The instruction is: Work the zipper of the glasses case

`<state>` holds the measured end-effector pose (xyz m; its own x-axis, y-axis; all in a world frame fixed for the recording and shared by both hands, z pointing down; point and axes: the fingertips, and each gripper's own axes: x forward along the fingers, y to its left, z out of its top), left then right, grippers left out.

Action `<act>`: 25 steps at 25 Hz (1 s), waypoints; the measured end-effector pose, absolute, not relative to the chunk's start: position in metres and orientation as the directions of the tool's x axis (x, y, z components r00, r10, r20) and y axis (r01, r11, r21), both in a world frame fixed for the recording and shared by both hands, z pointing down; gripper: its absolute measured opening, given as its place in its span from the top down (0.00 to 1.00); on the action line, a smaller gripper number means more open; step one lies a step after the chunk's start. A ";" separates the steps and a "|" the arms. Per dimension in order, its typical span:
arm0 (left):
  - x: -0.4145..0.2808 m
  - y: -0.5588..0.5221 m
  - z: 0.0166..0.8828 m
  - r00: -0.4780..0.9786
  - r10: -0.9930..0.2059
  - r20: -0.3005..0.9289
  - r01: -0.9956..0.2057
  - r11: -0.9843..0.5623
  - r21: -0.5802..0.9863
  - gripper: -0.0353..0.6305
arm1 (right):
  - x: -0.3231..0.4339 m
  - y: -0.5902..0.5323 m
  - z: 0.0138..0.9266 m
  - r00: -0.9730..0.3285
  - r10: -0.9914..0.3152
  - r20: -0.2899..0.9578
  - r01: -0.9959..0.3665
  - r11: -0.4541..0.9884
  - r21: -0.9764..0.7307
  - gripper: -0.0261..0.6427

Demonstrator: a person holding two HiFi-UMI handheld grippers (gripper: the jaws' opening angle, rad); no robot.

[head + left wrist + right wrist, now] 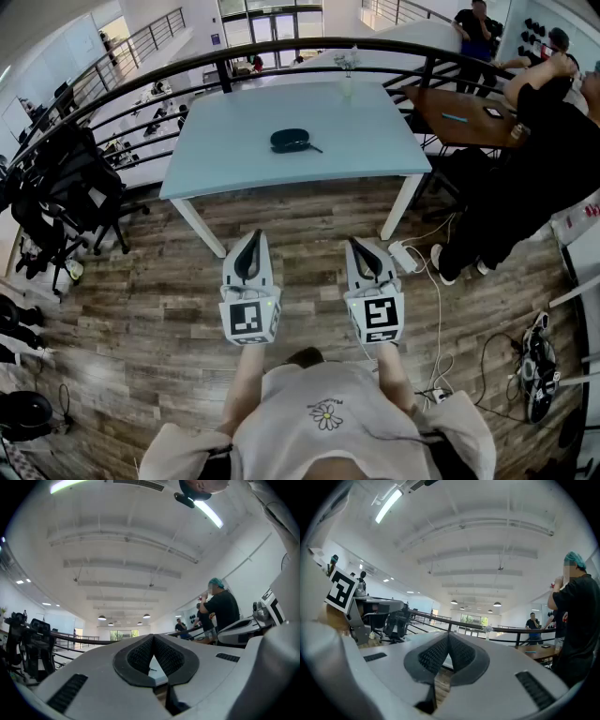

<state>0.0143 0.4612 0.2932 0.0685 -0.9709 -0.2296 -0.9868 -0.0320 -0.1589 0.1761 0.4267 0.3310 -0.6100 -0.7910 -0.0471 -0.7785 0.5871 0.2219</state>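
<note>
Jaws, both pairs: shut tip to tip with nothing between the pads. Each gripper view shows only ceiling, railing and room past the closed tips.

Left gripper (254, 234), right gripper (355, 243): side by side above the plank floor (309, 216), noses raised. Both are short of the bench (234, 159) and well apart from anything on it.

Glasses case (291, 140): dark oval lying flat near the middle of the pale blue bench, loose, with nothing beside it. A thin dark tail (317, 148) juts from its right end. It is probably the zipper pull, though too small from here to be sure. Whether the zipper stands open or closed cannot be told.

Task status, as judged: not begun, with the whole approach yet to be made.

Hazards, as judged:
- Shut jaws arriving at the case would shove it rather than take it. Both pairs need to open before contact.
- The case looks light and the bench top smooth. A tug on the pull with no second grip on the shell would likely drag the whole case along.
- The pull is small and lies flat, so blunt pads may slip off it or pinch the fabric edge instead.
- A power strip (405, 255) and white cable (437, 309) lie on the floor by the near right bench leg. A step forward on that side risks a snag.
- A seated person (534, 178) is close to the right corner, which leaves little elbow room there.
</note>
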 end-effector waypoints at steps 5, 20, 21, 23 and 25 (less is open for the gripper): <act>0.009 0.459 0.293 0.066 -0.972 -0.226 -0.987 -0.031 -0.156 0.93 | 0.178 0.419 0.335 -0.598 -0.800 -0.038 -0.785 0.576 0.227 0.95; -0.020 0.422 0.320 0.027 -0.983 -0.183 -0.996 -0.010 -0.093 0.93 | 0.150 0.388 0.355 -0.662 -0.750 -0.001 -0.729 0.644 0.232 0.95; -0.023 0.417 0.322 0.021 -0.983 -0.181 -0.997 -0.006 -0.082 0.93 | 0.147 0.384 0.357 -0.670 -0.742 0.005 -0.721 0.653 0.233 0.95; -0.027 0.401 0.325 0.020 -0.983 -0.180 -0.997 -0.007 -0.071 0.93 | 0.142 0.374 0.360 -0.683 -0.730 0.017 -0.709 0.669 0.224 0.95; -0.030 0.381 0.326 0.030 -0.983 -0.183 -0.996 -0.014 -0.088 0.93 | 0.137 0.358 0.364 -0.697 -0.717 0.030 -0.690 0.681 0.247 0.95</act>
<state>-0.0303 0.3805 0.3258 0.0296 -0.9826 -0.1831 -0.9960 -0.0137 -0.0879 0.1366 0.3583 0.3641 -0.6968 -0.7166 0.0301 -0.6896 0.6809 0.2466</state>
